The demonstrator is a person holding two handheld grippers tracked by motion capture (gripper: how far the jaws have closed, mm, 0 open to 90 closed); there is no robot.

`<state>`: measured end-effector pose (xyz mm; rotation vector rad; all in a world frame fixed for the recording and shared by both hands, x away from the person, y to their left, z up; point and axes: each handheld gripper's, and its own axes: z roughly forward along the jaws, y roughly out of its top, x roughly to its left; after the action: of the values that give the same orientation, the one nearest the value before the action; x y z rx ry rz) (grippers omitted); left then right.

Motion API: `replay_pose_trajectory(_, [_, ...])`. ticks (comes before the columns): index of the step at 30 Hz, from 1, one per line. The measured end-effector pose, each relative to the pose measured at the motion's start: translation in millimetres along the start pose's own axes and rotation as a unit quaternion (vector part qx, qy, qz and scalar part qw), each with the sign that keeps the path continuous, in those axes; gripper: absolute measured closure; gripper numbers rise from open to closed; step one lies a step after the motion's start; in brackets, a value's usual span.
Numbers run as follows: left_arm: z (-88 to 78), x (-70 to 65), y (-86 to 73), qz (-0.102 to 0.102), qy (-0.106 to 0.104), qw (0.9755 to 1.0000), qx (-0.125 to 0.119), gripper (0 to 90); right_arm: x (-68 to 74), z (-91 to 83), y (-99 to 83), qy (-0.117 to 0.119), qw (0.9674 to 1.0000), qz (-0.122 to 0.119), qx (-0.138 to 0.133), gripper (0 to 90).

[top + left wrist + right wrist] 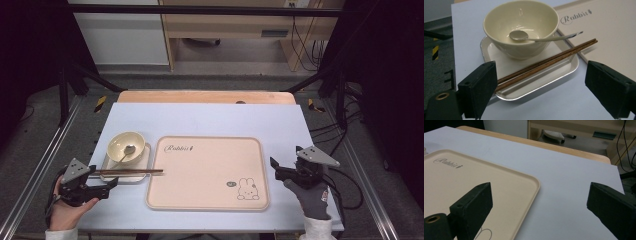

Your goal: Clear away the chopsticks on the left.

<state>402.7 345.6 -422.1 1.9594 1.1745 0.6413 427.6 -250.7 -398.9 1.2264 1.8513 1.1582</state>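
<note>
Over at the left edge of the pale blue-grey tabletop (200, 117), the person's bare hand is holding the left black two-jaw gripper (111, 184), and its jaws are standing wide apart with nothing between them, pointing toward the dishes. In the left gripper view those jaws are framing the near end of a pair of dark brown wooden chopsticks (544, 63), which are lying side by side across the front of a small white rectangular dish (537, 80), their tips reaching out over the edge of the tray. The near end is sitting just beside the left-hand jaw, though I cannot tell whether it is touching. On that same dish a round cream ceramic bowl (524, 23) is standing upright, with a metal spoon (524, 36) resting in it, handle leaning over the rim. Just right of the dish a large beige plastic tray with a rabbit print (207, 172) is lying flat. Further right, the gloved hand is holding the right black two-jaw gripper (273, 167) beside the tray's right edge, jaws likewise spread wide and gripping nothing.
</note>
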Motion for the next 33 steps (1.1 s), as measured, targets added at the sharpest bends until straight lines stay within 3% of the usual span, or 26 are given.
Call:
replay_pose_trajectory(6, [14.9, 1.6, -2.5, 0.006, 0.007, 0.9997, 0.024, 15.2, 1.1, 2.1, -0.7, 0.0, 1.0, -0.004, 0.003, 6.7])
replay_pose_trajectory(12, [30.1, -2.1, -2.1, 0.014, 0.018, 0.9995, 0.021, 25.6, 3.4, 6.3, -1.9, 0.001, 0.9999, -0.009, 0.013, 6.7])
replay_pose_trajectory(19, [42.8, -3.0, -4.9, 0.027, 0.011, 0.9992, 0.027, 37.0, 2.6, 5.5, -1.6, 0.001, 0.9999, -0.009, 0.011, 6.8])
replay_pose_trajectory(27, [49.6, -2.0, -6.5, 0.034, 0.005, 0.9984, 0.045, 51.7, 3.4, 6.8, -2.2, 0.003, 0.9998, -0.013, 0.017, 7.1])
replay_pose_trajectory(33, [49.1, -0.1, -6.7, 0.033, 0.005, 0.9985, 0.043, 60.2, 3.8, 6.9, -2.4, 0.004, 0.9998, -0.012, 0.018, 7.1])
